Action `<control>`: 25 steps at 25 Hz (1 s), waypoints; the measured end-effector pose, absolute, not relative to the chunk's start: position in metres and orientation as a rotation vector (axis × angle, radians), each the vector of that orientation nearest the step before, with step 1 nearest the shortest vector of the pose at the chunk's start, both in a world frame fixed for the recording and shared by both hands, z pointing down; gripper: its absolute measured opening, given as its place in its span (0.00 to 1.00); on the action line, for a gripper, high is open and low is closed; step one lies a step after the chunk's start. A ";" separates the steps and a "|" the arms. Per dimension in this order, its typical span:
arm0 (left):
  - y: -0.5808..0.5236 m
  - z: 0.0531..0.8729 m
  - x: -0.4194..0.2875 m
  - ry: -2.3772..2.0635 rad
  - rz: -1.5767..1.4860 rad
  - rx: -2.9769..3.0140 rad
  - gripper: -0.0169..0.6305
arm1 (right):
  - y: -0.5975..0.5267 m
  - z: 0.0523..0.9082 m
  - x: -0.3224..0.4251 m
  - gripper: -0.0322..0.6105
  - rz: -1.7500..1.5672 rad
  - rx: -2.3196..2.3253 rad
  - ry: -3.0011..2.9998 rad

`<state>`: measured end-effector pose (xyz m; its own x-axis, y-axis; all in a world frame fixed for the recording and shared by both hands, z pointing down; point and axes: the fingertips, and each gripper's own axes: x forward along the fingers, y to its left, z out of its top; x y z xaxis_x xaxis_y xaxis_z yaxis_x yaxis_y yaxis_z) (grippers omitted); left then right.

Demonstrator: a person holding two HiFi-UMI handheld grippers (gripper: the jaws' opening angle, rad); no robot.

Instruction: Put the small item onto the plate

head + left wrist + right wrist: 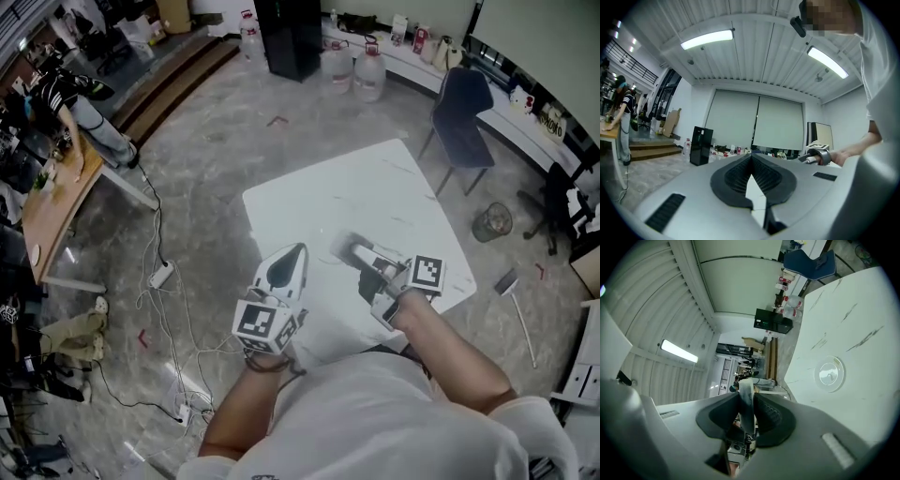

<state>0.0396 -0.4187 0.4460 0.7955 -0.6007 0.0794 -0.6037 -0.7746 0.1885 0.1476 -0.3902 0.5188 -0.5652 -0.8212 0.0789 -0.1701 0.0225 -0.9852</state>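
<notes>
The right gripper (746, 404) pinched a thin, pale item (746, 386) edge-on between ribbed black pads, its shape unclear, apart from the glossy round plate (829, 374) on the marbled table (862, 310). The left gripper (751, 156) was closed and empty.

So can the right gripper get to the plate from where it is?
Probably yes. The right gripper, shut on the small item, has only bare table between it and the empty plate. Nothing stands in the way.
</notes>
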 end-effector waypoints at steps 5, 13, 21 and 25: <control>-0.443 0.469 0.053 -0.987 0.046 2.736 0.04 | -0.426 0.570 0.163 0.20 -1.697 -1.036 1.773; -0.498 0.522 0.058 -1.050 0.077 2.666 0.04 | -0.490 0.655 0.162 0.20 -1.880 -1.068 1.781; -0.526 0.577 0.069 -1.102 0.109 2.607 0.04 | -0.517 0.736 0.160 0.20 -2.006 -1.101 1.789; -0.533 0.600 0.068 -1.107 0.134 2.580 0.04 | -0.528 0.777 0.159 0.20 -2.058 -1.152 1.796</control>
<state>0.0681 -0.5330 0.6001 0.6938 -0.6879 0.2133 -0.7189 -0.6440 0.2615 0.1586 -0.5283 0.7771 -0.6850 -0.5891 0.4286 -0.3449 -0.2559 -0.9031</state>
